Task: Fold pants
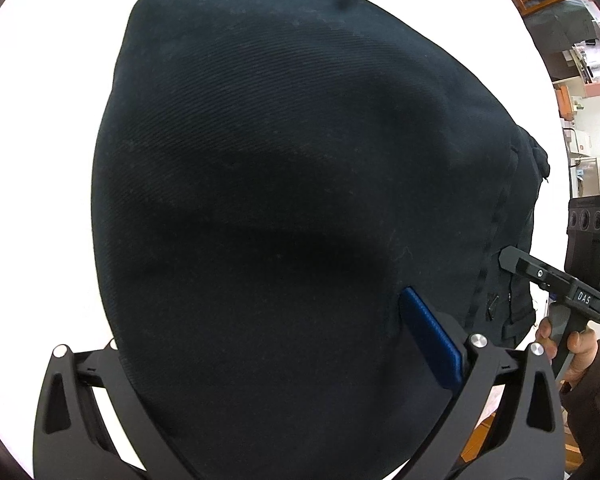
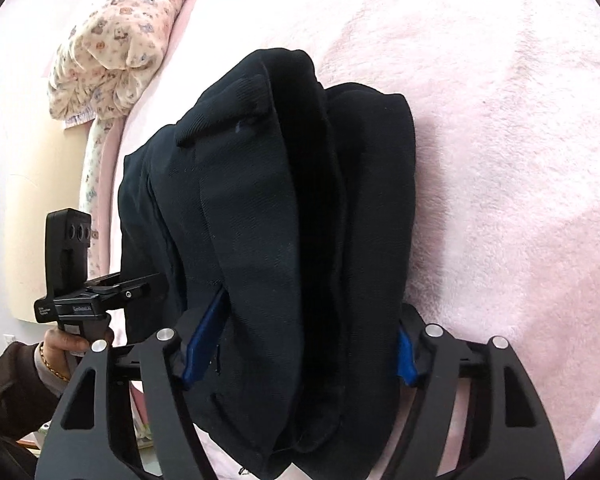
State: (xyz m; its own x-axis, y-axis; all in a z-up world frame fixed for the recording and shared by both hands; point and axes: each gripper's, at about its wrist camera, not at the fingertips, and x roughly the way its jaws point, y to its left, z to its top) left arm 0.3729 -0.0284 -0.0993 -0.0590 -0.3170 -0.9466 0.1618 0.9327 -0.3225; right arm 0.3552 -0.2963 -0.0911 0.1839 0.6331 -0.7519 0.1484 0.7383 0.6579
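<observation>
Dark navy twill fills both my views: the pants (image 2: pixel 284 216) lie bundled in thick folds on a pink fleece blanket (image 2: pixel 500 140), which covers a bed. From the right wrist view I see the bundle as several stacked layers, with a deep black crease running along its middle and one rounded end pointing toward the far edge of the blanket. Its near end sits between the fingers of my right gripper (image 2: pixel 300 350). A blue pad (image 2: pixel 202 344) lies against the cloth on the left side, and a second blue pad shows at the bundle's right side. The jaws stand fairly wide around the thick stack, and I read both pads as bearing on the cloth, so the right gripper holds the pants.

From the left wrist view the cloth bulges up and hides most of my left gripper (image 1: pixel 260 360). Only one blue pad (image 1: pixel 432 344) shows, lying against the fabric; the other finger is buried behind the cloth, so I cannot tell whether this tool is wide, narrow or gripping.

At the blanket's far left edge a rolled quilt (image 2: pixel 112 48) with a small floral print lies beside the wall. A hand (image 2: pixel 66 342) in a dark sleeve, with a gold bracelet at the wrist, holds the handle of the left gripper near the blanket's left edge.
</observation>
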